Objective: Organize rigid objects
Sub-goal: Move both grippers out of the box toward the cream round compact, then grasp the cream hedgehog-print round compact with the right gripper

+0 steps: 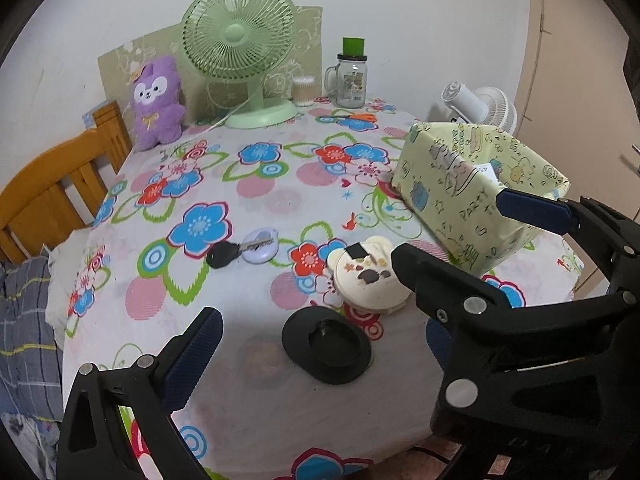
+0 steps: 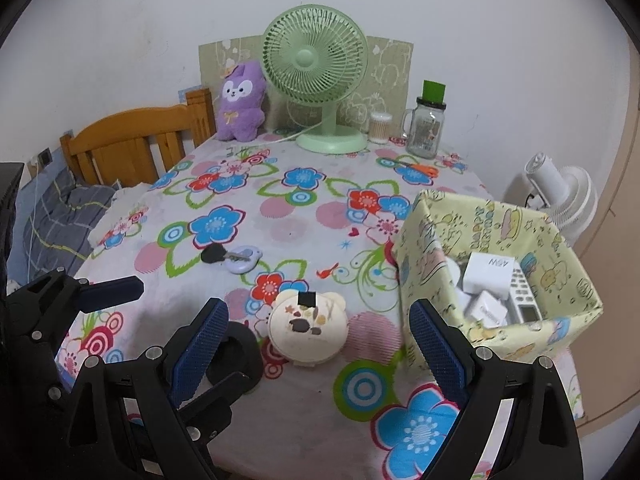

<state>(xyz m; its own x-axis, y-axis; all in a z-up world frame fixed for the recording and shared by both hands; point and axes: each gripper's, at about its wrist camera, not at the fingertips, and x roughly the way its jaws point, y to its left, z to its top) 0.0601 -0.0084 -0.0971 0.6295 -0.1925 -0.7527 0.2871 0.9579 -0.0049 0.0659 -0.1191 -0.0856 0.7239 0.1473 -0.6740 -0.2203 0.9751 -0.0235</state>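
Observation:
A cream bear-shaped case (image 2: 306,330) lies on the flowered tablecloth (image 2: 304,216), just ahead of my right gripper (image 2: 318,344), which is open with nothing between its pads. A black round disc (image 1: 326,344) lies flat between the spread fingers of my left gripper (image 1: 316,348), open and not touching it. The right gripper (image 1: 448,226) reaches in from the right and covers most of the left gripper's right finger. A black-headed key on a lilac round tag (image 1: 244,248) lies farther out. The yellow paper-wrapped box (image 2: 416,248) on the right holds white chargers (image 2: 486,268) and a remote (image 2: 524,304).
At the back stand a green fan (image 2: 316,60), a purple plush toy (image 2: 240,100), a cotton-swab tub (image 2: 380,126) and a glass jar with a green lid (image 2: 426,132). Orange scissors (image 2: 424,170) lie near the jar. A wooden headboard (image 2: 132,140) is left, a white fan (image 2: 560,192) right.

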